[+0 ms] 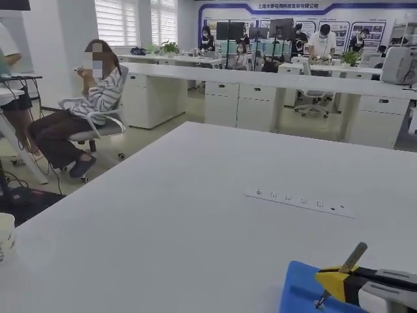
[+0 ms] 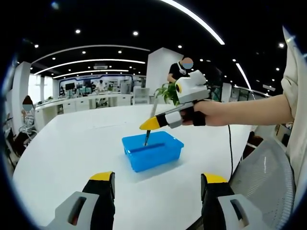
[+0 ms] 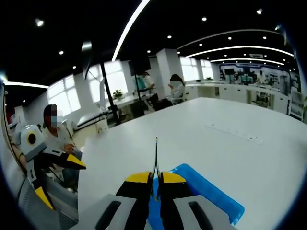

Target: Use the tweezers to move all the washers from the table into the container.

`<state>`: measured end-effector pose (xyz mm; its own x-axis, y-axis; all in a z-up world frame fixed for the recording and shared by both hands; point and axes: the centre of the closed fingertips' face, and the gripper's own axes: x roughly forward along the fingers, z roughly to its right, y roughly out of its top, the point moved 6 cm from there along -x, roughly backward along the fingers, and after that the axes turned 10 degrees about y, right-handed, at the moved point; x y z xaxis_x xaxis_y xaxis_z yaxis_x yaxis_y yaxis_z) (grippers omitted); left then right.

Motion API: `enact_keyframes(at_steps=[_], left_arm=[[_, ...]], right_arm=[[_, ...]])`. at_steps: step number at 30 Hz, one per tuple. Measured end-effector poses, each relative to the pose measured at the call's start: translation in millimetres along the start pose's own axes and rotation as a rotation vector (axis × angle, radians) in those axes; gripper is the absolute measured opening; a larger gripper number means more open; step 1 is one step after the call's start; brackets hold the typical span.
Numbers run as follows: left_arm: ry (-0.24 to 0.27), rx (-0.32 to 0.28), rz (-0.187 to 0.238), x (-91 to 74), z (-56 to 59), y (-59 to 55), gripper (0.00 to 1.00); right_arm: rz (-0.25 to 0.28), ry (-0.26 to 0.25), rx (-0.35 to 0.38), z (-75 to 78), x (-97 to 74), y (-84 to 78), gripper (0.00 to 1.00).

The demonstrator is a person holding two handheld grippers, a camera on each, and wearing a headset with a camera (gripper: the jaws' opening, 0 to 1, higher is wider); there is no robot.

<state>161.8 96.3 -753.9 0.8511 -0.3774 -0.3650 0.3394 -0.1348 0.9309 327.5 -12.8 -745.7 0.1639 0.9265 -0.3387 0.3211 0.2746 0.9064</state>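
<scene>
A blue plastic container (image 2: pixel 152 151) stands on the white table (image 2: pixel 72 148). My right gripper (image 2: pixel 146 125) is shut on a pair of metal tweezers (image 2: pixel 149 125) and hangs over the container, with the tweezer tips pointing down into it. From above, the same gripper (image 1: pixel 329 279) and tweezers (image 1: pixel 352 256) sit at the container's (image 1: pixel 301 287) near side. In the right gripper view the tweezers (image 3: pixel 156 155) stick up between the shut jaws, above the container (image 3: pixel 211 194). My left gripper (image 2: pixel 156 187) is held open off the table's edge, nothing between its jaws.
A flush power strip (image 1: pixel 300 202) lies in the table's far half. A paper cup (image 1: pixel 5 236) stands at the left edge. A person sits on a chair (image 1: pixel 88 107) beyond the table's left corner. A grey mesh chair (image 2: pixel 268 177) is beside me.
</scene>
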Motion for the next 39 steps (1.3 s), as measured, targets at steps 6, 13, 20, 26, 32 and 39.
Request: enact_keyframes(at_steps=[6,13,20,26,32,39], left_arm=[[0.002,0.000,-0.001,0.2,0.0,-0.1,0.73],[-0.001,0.000,-0.007,1.0,0.5,-0.7,0.74],[-0.002,-0.001,-0.012,1.5,0.8,-0.8,0.74],[-0.003,0.000,-0.014,1.8,0.9,-1.5,0.74],[-0.006,0.003,-0.019,2.1,1.1,-2.0,0.74],[-0.010,0.005,-0.021,2.4,1.3,-2.5,0.74]], right_arm=[[-0.027,-0.007,0.008,13.7,5.2,-8.1,0.03],[-0.055,-0.009,0.012,19.1,14.0,-14.1,0.03],[-0.075,-0.011,0.017,26.8,22.4,-19.5,0.03],[-0.105,-0.007,0.018,33.2,27.9,-28.4,0.03],[-0.116,-0.006,0.022,37.2,31.4,-31.7,0.03],[-0.130,-0.001,0.018,38.9,37.2,-34.0,0.03]])
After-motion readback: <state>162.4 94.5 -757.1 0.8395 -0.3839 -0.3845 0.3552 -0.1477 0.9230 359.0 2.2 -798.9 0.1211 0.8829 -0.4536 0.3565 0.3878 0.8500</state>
